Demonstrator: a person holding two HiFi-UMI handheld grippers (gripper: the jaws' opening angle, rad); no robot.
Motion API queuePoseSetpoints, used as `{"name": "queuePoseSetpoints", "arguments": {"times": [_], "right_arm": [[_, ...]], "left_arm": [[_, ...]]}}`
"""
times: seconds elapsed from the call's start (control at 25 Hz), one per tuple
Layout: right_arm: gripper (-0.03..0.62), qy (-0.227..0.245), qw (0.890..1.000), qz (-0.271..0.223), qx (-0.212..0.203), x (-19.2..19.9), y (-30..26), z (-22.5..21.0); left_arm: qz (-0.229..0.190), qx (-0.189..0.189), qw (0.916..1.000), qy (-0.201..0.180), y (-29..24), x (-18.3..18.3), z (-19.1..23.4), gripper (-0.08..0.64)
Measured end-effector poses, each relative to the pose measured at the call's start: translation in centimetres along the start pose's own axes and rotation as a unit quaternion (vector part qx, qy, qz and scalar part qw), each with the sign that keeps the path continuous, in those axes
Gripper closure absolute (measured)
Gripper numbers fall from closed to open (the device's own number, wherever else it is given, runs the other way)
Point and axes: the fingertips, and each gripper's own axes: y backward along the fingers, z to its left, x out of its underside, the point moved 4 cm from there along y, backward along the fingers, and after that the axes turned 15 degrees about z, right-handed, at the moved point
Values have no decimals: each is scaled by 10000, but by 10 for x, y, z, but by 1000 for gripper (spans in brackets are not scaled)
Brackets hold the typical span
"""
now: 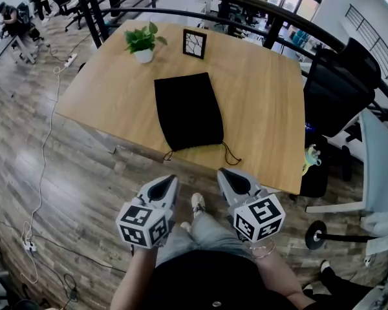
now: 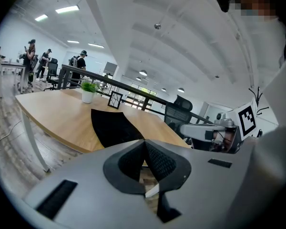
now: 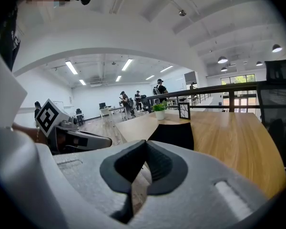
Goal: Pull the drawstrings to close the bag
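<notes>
Bag (image 1: 188, 112): middle of the frame, flat on the table (image 1: 265, 102).
Drawstrings (image 1: 231, 155): at the bag's lower end, by the table's lower edge.
Plant (image 1: 143, 42): above the bag, left of the picture frame (image 1: 194, 43).
Chair (image 1: 336, 89): right of the table.
Left gripper (image 1: 170, 180), right gripper (image 1: 224, 174): side by side, below the table.

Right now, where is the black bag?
In the head view, the flat black cloth drawstring bag lies on the wooden table near its front edge, in front of the green potted plant and black picture frame.
</notes>
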Motion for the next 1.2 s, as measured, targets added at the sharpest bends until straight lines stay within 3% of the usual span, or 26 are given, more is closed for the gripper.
{"name": "queuePoseSetpoints", "arguments": {"times": [0.6, 1.2], "right_arm": [[592, 410, 9977, -38, -542, -64, -61, -74], [592, 148, 9938, 505, -984, -49, -89, -110]], "left_arm": [[-180, -474, 9986, 155, -60, -84, 37, 545], [-101, -503, 9981, 330, -95, -98, 47, 545]]}}
